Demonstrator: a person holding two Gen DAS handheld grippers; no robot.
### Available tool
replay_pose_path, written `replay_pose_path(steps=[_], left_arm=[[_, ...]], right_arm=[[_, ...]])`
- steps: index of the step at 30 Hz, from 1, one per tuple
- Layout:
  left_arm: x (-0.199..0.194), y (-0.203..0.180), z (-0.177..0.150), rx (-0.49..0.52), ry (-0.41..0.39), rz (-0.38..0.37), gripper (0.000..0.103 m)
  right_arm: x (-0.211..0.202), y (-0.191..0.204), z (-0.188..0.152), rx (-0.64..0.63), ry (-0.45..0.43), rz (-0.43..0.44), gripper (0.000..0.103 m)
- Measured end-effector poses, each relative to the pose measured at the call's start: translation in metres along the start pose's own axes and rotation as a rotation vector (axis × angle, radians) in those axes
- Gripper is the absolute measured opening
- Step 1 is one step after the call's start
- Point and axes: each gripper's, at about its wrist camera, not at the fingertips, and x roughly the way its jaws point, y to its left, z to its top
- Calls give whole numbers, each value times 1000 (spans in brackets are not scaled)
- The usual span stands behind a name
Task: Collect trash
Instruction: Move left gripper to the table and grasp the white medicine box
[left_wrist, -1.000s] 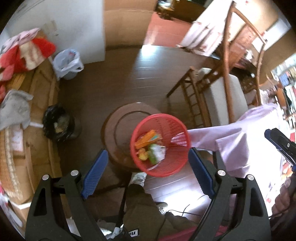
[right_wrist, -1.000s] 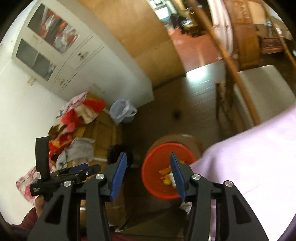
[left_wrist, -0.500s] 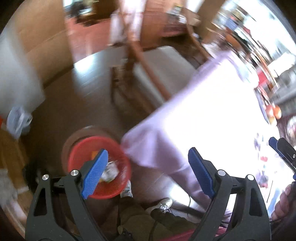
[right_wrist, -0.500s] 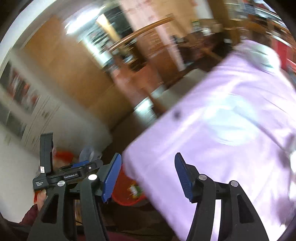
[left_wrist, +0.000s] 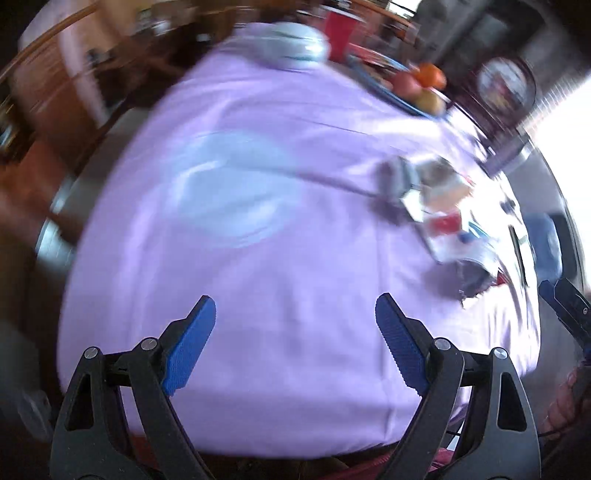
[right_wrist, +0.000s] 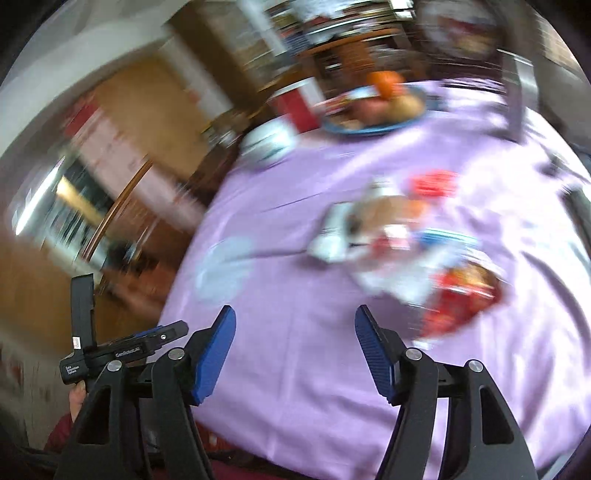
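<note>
Both views are motion-blurred. A heap of wrappers and packets (right_wrist: 406, 243) lies on the lilac tablecloth (right_wrist: 295, 295), right of centre; a red packet (right_wrist: 461, 299) is nearest. The heap also shows in the left wrist view (left_wrist: 447, 218) at the right. My left gripper (left_wrist: 295, 347) is open and empty above the near part of the cloth. My right gripper (right_wrist: 295, 354) is open and empty, short of the heap. The red basket is out of view.
A blue plate of fruit (right_wrist: 380, 107) and a white bowl (right_wrist: 269, 140) stand at the table's far side, with a red cup (left_wrist: 341, 35) behind. A pale round patch (left_wrist: 229, 192) shows on the cloth. Wooden furniture (right_wrist: 147, 122) stands to the left.
Both grippers have swung up and right, from the red basket on the floor stool to the lilac-covered table. The basket has left both views and the wrapper heap has come in.
</note>
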Motion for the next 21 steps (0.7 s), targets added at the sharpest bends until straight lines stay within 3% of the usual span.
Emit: replay_pose_path(steps=[7,10,16,21], left_arm=[[51,-82,42,195,54,-55,86],[69,-104,55,241,67,-56,86],[113,-134,81,284,89,-24,86],[146,-136,94,269,111,12,85]], right_arm=[[-42,-85,-20,203,-110,-125,67],[-50,-99,-22,236,-124,-158,67],[-55,-118,-17,247,-125,-227,68],[-53,-128,-13,243,-99,-256,69]])
